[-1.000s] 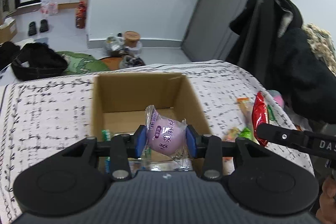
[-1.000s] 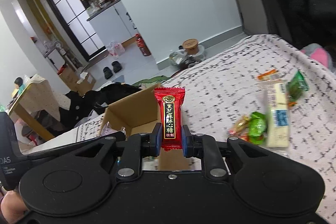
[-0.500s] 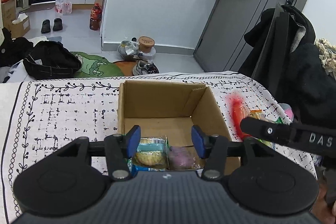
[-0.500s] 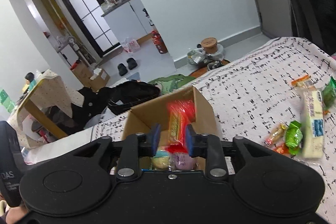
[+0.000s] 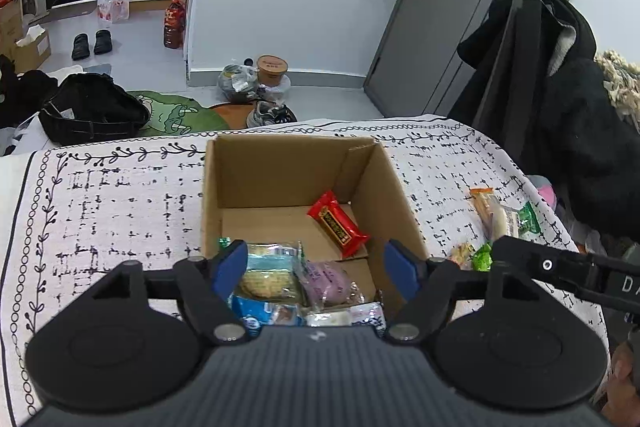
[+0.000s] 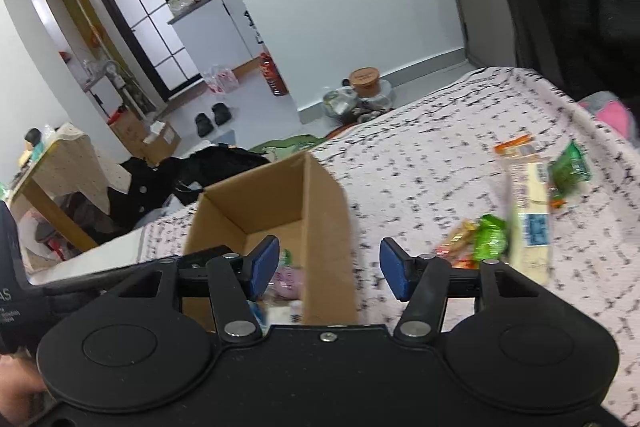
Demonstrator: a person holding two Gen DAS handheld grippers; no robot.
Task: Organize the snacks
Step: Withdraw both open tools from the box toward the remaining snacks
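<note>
the open brown cardboard box (image 5: 288,171) stands on the desk, which is covered by a white cloth with a black pattern (image 5: 112,203). the left gripper (image 5: 316,265) hangs over the near edge of the box; its jaws have just been opening and now stand spread wide, and nothing is pinched between them. below it, inside the box, lie a pale purple round snack in a clear wrapper (image 5: 326,281), a blue and clear packet with a yellow biscuit (image 5: 268,277), and a red candy bar wrapper with a gold label (image 5: 338,223) that rests tilted on the box floor near the right wall. the right gripper (image 6: 328,269) is beside the box, over its right wall; its jaws also have just been opening and are spread, with no snack in them. on the cloth to the right of the box, well apart from it, more snacks remain: a long cream packet with a blue label (image 6: 530,215), a dark green small packet (image 6: 570,169) and a bright green candy (image 6: 490,235).
</note>
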